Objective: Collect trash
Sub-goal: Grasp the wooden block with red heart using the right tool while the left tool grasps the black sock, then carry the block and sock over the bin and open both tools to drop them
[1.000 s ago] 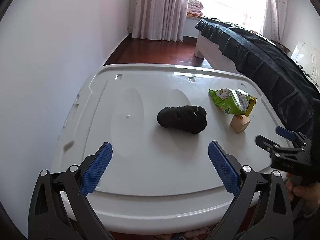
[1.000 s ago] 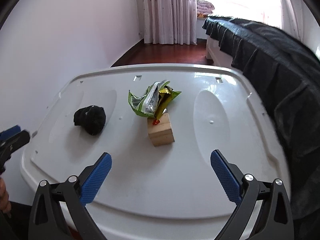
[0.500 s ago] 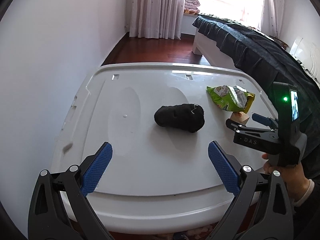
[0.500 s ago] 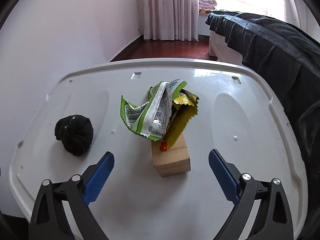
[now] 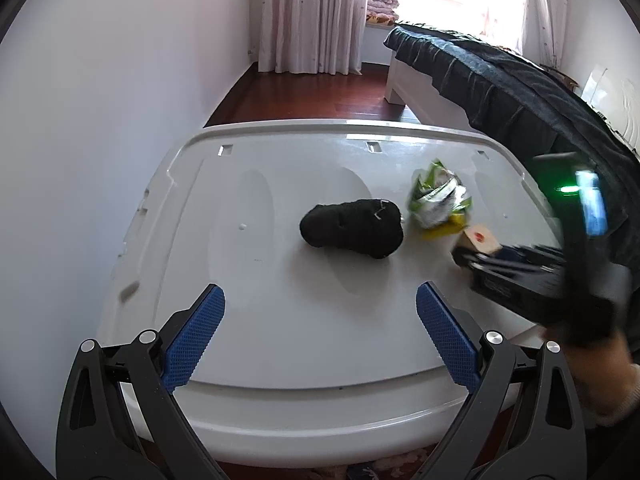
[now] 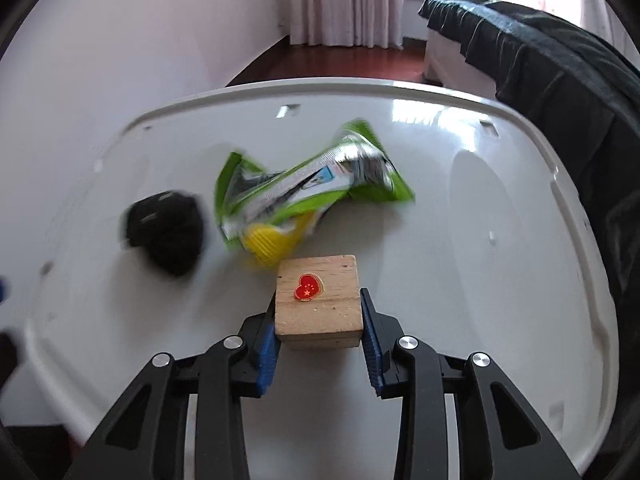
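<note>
A wooden block (image 6: 318, 302) with a red heart sticker is clamped between the blue pads of my right gripper (image 6: 319, 332), held over the white table (image 6: 500, 280). It also shows in the left wrist view (image 5: 480, 240), with the right gripper (image 5: 504, 268) blurred. A crumpled green snack wrapper (image 6: 304, 196) lies just beyond the block, also seen in the left wrist view (image 5: 438, 200). A black rolled sock (image 5: 352, 228) lies mid-table, at the left in the right wrist view (image 6: 166, 232). My left gripper (image 5: 320, 332) is open and empty, nearer than the sock.
A bed with a dark cover (image 5: 520, 80) runs along the table's right side. A white wall (image 5: 100, 120) stands at the left. Curtains (image 5: 312, 16) and wooden floor (image 5: 312, 92) lie beyond the far edge.
My right gripper has moved forward and closed on the wooden block. The wrapper shifted beside it. My left gripper stays open over the near edge.
</note>
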Tool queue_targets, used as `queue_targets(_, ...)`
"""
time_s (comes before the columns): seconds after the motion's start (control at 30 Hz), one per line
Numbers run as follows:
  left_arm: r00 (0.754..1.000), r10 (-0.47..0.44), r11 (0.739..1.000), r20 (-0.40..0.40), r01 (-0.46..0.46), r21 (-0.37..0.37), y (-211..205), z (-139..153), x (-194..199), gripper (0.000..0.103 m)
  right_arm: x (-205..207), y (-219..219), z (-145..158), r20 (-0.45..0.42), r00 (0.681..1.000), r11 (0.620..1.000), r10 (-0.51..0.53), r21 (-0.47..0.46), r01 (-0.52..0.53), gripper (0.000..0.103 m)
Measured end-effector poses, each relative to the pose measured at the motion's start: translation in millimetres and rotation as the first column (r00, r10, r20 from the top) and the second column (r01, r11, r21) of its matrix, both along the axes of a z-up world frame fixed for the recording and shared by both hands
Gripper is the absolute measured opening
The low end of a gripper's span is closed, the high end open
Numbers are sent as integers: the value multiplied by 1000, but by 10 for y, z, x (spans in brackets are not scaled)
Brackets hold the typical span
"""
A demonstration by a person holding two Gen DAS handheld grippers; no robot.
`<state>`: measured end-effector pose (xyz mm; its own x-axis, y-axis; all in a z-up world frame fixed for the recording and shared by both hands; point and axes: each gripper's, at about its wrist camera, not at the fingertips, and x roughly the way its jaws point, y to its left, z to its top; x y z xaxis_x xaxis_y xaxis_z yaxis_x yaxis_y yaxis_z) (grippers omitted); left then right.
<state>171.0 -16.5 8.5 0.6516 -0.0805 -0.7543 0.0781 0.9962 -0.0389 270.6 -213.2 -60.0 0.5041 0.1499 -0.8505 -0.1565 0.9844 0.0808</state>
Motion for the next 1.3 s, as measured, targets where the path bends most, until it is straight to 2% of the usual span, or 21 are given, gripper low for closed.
queue_targets(0.07,1000,-6,1000,-11,6,0,-45,-33,16,94,-218,-69,192,-8,1000,997,4,82,-3,35)
queue_targets(0.1,1000,-7,1000,-16,6,-4,-58,-53,26,94,-404,-141,368,12,1000,990,-1,142,-1,35)
queue_targets(0.2,999,-5,1000,-38,4,-20,-94,-120,51,94,-848,-322,693,107,994,976,-22,217,-2,36)
queue_targets(0.27,999,1,1000,-48,-1,-14,-110,-169,82,94,-1018,-415,760,145,988,975,-48,221,15,36)
queue_targets(0.33,999,-10,1000,-49,10,-5,-127,-196,125,94,-1075,-532,735,139,986,973,-90,224,57,36)
queue_targets(0.43,992,-115,993,-49,116,27,-196,-229,300,94,-982,-680,678,106,986,962,-128,255,97,36)
queue_targets(0.5,977,-208,974,-51,212,82,-253,-264,436,94,-915,-797,693,98,983,952,-157,279,124,36)
queue_targets(0.57,938,-336,931,-88,345,119,-317,-342,592,94,-861,-888,708,84,981,937,-173,321,138,36)
queue_targets(0.67,899,-420,885,-128,436,163,-347,-449,767,94,-805,-967,735,60,978,907,-197,390,159,36)
queue_targets(0.8,876,-469,855,-115,482,190,-303,-501,954,94,-739,-867,771,78,979,912,-190,383,147,36)
queue_targets(0.93,842,-530,816,-98,538,211,-331,-539,1062,94,-656,-753,740,69,983,916,-170,379,132,36)
queue_targets(1.07,806,-578,775,-130,592,223,-391,-664,1162,94,-601,-677,705,55,985,917,-164,377,132,36)
queue_targets(1.17,795,-588,762,-150,606,228,-430,-764,1222,94,-566,-605,712,64,986,922,-152,368,119,36)
queue_targets(1.2,798,-586,770,-140,603,210,-421,-762,1241,91,-557,-593,711,65,987,924,-150,365,116,36)
queue_targets(1.3,809,-566,810,-155,581,75,-376,-763,1346,54,-545,-556,705,66,988,928,-140,357,107,36)
